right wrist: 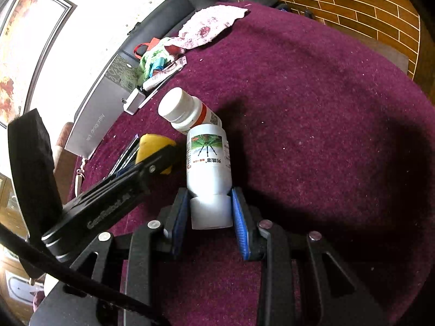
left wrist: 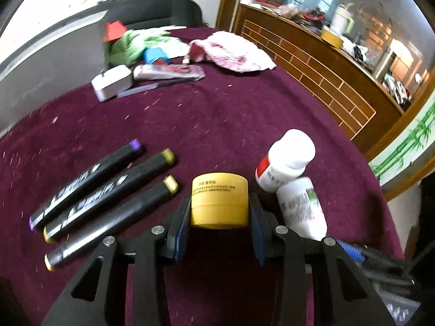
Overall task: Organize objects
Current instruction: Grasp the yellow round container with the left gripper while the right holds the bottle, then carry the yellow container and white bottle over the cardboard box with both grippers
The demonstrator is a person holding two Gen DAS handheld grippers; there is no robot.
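On the fuzzy maroon tablecloth (left wrist: 217,114), three slim black marker pens (left wrist: 106,190) lie side by side at my far left, angled alike, one with purple end caps and two with yellow; their matte barrels carry pale printing too blurred to read. Just right of them, my left gripper (left wrist: 219,212) has its two blue-padded black fingers (left wrist: 181,225) pressed against the flanks of a squat yellow cylindrical jar (left wrist: 219,201), smooth-sided with a line of small print near its top; the jaws stand at middling width, filled by the jar, which sits upright on the cloth. The gripper reaches in low and nearly level with the table.

Further right, a white plastic pill bottle with a red-banded label (right wrist: 187,112) lies tilted on its side, its broad white cap pointing away from me. Touching it, a second white plastic bottle with a green picture label (right wrist: 208,160) lies on the cloth with its cap toward my right gripper (right wrist: 210,212), whose ribbed blue pads (right wrist: 239,222) clamp that cap from both sides at a narrow-to-middling spread. This gripper also comes in low, beside the left one.

At the table's far edge rest a small white box (left wrist: 111,81), crumpled green cloth (left wrist: 130,44) and a pink-and-white rag (left wrist: 233,51).
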